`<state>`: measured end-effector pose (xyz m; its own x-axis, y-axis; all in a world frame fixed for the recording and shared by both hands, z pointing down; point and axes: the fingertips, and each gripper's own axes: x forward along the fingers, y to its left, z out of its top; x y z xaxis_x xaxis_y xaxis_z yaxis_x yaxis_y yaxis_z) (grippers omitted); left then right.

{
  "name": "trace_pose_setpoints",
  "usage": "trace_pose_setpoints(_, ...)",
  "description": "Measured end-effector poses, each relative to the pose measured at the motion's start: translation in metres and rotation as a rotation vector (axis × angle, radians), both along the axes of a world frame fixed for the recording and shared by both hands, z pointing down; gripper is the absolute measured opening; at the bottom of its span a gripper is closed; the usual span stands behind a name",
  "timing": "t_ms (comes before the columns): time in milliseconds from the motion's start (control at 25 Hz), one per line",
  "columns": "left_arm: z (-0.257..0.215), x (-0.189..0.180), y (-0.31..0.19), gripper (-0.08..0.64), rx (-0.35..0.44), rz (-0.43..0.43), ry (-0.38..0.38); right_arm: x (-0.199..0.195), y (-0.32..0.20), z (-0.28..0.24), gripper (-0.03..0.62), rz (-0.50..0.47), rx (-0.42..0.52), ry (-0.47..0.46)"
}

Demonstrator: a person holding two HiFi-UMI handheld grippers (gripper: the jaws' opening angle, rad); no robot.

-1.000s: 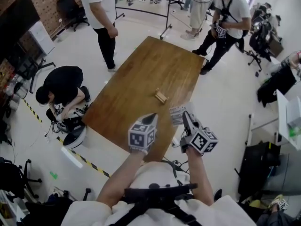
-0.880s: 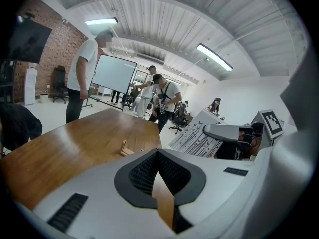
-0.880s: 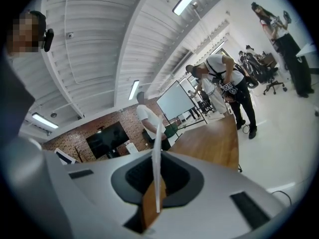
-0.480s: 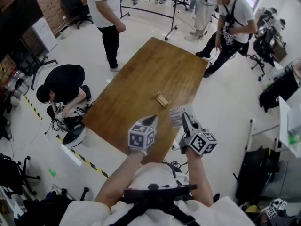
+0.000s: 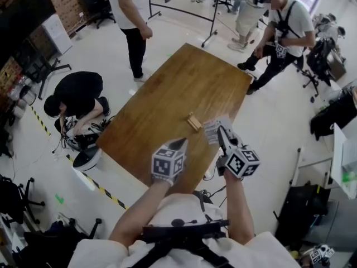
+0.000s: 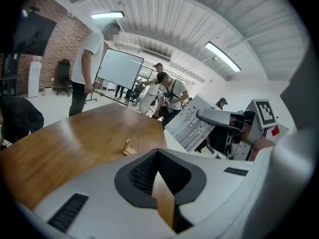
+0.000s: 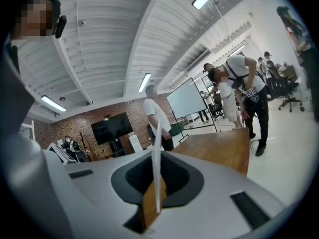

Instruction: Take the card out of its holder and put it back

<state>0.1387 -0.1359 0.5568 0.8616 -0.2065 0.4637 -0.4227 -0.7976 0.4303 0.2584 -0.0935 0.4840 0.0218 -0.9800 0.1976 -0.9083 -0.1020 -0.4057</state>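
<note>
A small wooden card holder stands alone on the wooden table, near its right edge; it also shows in the left gripper view. My right gripper is shut on a white printed card, holding it in the air just right of the holder. The right gripper view shows the card edge-on between the jaws of the right gripper. The left gripper view shows the card's face. My left gripper hovers over the table's near edge, jaws together and empty.
A person crouches on the floor left of the table beside gear. Two people stand near the far end, by a whiteboard stand. Black-and-yellow floor tape runs near the front left corner.
My right gripper has carried the card forward, so it now sits nearly level with the holder. The left gripper has barely moved.
</note>
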Motion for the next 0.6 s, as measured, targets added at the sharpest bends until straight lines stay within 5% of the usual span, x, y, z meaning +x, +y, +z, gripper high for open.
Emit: trace_pose_setpoints(600,0.034,0.025,-0.014,-0.003,-0.009,-0.003,-0.116,0.038,-0.1,0.034,0.018,-0.192,-0.096,0.094)
